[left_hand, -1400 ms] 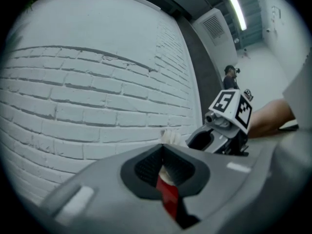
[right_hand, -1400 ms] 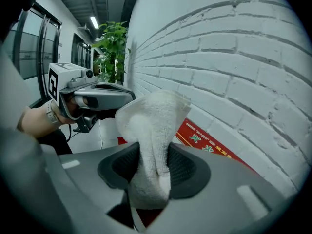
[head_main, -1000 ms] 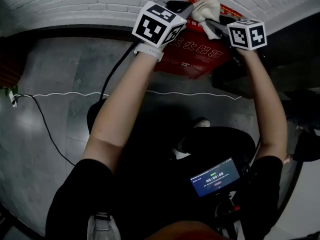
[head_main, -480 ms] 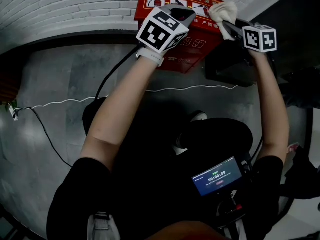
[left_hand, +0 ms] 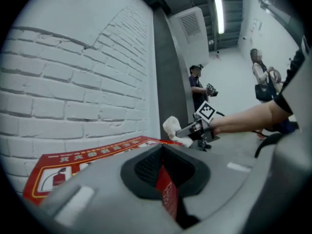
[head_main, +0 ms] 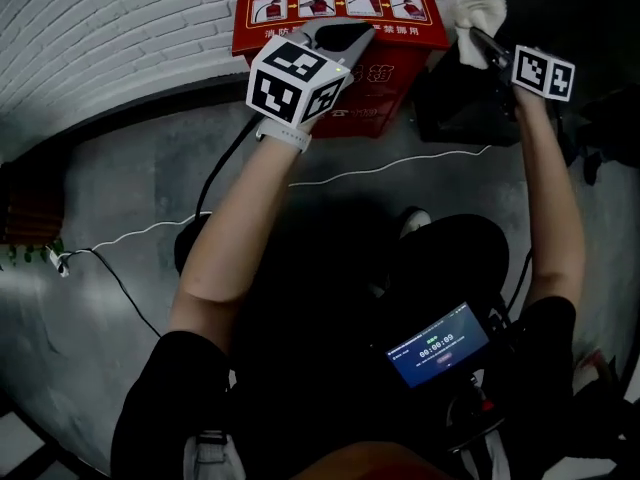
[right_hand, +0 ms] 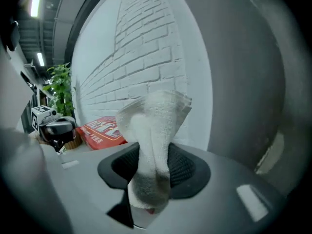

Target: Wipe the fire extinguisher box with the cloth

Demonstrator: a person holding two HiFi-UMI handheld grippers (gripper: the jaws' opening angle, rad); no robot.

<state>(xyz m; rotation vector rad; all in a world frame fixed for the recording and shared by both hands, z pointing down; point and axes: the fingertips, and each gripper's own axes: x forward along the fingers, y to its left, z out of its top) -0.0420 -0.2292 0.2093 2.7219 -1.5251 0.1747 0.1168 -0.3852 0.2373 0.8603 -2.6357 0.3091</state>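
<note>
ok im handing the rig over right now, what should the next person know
Left gripper: over the top front edge of the fire extinguisher box. Its jaws are close together with red showing in the slit; I cannot tell if it pinches the box or only hangs above it.
Right gripper: shut on the cloth, which bunches out past the jaws.
Box: on the floor against the white brick wall.
Cloth: in the air just off the box's right end, not on it.
Done: cloth is in hand. No wiped area can be made out.
Left: bring the cloth onto the box and wipe it.
</note>
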